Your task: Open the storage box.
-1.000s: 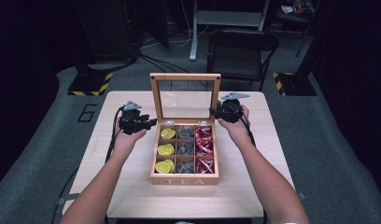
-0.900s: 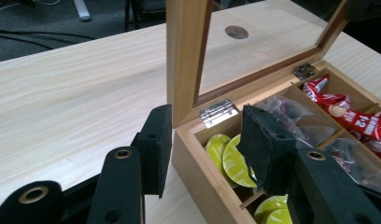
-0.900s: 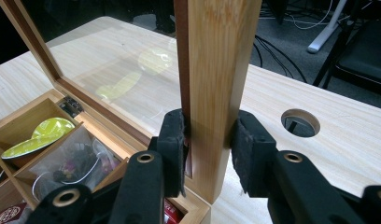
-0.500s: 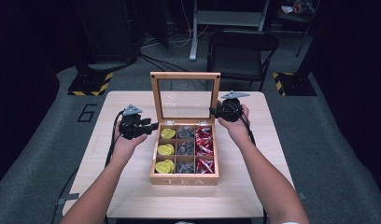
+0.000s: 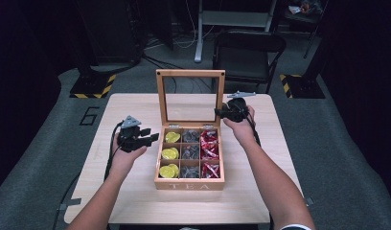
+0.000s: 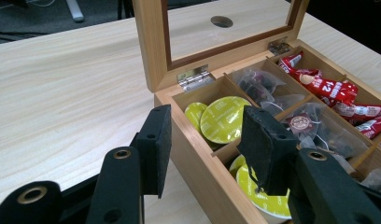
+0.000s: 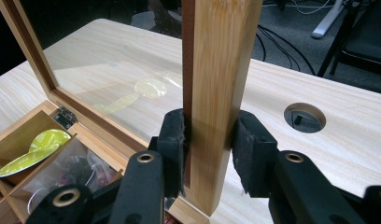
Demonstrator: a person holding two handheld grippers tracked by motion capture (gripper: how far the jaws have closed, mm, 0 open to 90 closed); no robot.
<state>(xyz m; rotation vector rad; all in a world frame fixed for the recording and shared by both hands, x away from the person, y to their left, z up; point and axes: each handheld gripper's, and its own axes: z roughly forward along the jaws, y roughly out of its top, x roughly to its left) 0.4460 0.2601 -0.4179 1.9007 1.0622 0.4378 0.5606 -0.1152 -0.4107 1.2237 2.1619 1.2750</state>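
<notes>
A wooden tea box (image 5: 189, 184) stands mid-table with its glass lid (image 5: 190, 74) upright. It holds yellow capsules (image 5: 168, 154), grey tea bags (image 5: 189, 153) and red packets (image 5: 210, 149) in three columns. My right gripper (image 5: 219, 111) is shut on the lid's right rail (image 7: 221, 60), one pad on each face. My left gripper (image 5: 153, 138) is open at the box's left side. In the left gripper view its jaws straddle the box's left wall (image 6: 198, 154), the right pad (image 6: 263, 149) over the yellow capsules (image 6: 223, 119).
The light wood table (image 5: 126, 105) has a round cable hole (image 7: 304, 116) behind the lid. A black chair (image 5: 248, 48) stands beyond the far edge. Bare tabletop lies on both sides of the box.
My left gripper has moved back toward the person along the box's left side. The right gripper still holds the upright lid in the same place.
</notes>
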